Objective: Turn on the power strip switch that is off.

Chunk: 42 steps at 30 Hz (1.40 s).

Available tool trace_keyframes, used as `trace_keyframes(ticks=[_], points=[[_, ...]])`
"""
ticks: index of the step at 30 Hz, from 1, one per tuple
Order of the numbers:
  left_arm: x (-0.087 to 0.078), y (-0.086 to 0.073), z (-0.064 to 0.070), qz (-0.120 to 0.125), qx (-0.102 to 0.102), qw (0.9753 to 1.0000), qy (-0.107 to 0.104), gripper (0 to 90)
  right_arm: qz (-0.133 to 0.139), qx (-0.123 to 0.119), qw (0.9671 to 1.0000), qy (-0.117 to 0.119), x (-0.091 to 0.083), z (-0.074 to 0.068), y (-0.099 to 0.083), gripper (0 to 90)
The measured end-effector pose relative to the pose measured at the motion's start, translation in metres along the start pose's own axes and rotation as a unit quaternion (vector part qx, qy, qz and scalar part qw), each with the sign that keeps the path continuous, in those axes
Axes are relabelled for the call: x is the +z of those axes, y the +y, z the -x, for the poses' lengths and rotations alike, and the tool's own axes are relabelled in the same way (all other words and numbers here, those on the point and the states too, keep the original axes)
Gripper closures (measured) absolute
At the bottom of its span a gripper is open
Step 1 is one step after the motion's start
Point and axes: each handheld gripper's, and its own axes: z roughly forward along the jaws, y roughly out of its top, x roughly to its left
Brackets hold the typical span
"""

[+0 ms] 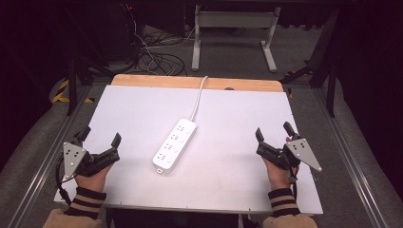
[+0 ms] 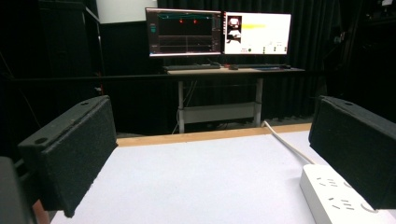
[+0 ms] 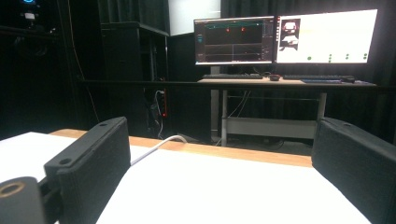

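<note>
Left gripper [image 1: 100, 137]: jaws spread wide, nothing between them. Sits near the table's left edge toward the near corner, held in the person's left hand [image 1: 92, 176], grey three-cornered plate on top. From the left gripper view [image 2: 208, 168] the jaws stand apart with bare white surface between them.

Right gripper [image 1: 273, 132]: jaws also spread, holding nothing. Near the table's right edge, in the right hand [image 1: 277, 175], grey plate on top. The right gripper view [image 3: 219, 172] shows a wide gap, white surface between.

Both wrists have striped cuffs [image 1: 87, 201] at the bottom of the high view.

Power strip [image 1: 174, 145]: white, multi-outlet, lying flat about mid-table, angled diagonally, near end toward the left, far end toward the right. Well apart from both grippers, roughly between them, somewhat closer to the left one. In the left gripper view its near end [image 2: 336, 196] shows by the right-hand jaw, partly hidden behind it.

Cord [image 1: 199, 97]: white, leaves the strip's far end, runs to the far edge of the table and over it. Seen in the right gripper view [image 3: 156, 148] beyond the left-hand jaw.

Table [image 1: 247, 118]: white top, wooden strip along the far edge.

Beyond it: a desk [image 2: 233, 71] with two lit monitors [image 2: 217, 32] and a keyboard. Cable tangle [image 1: 154, 59] on the floor behind the table, dark curtains around.
</note>
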Motion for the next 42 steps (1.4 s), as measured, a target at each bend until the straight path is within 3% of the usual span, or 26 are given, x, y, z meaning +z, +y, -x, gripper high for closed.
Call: trace_keyframes(ticks=[42], points=[[-0.002,0.0001,0.0003,0.0,-0.003,1.0,-0.003,1.5,-0.009,-0.003,1.0,-0.003,-0.0009,-0.0001,-0.0029,5.7]])
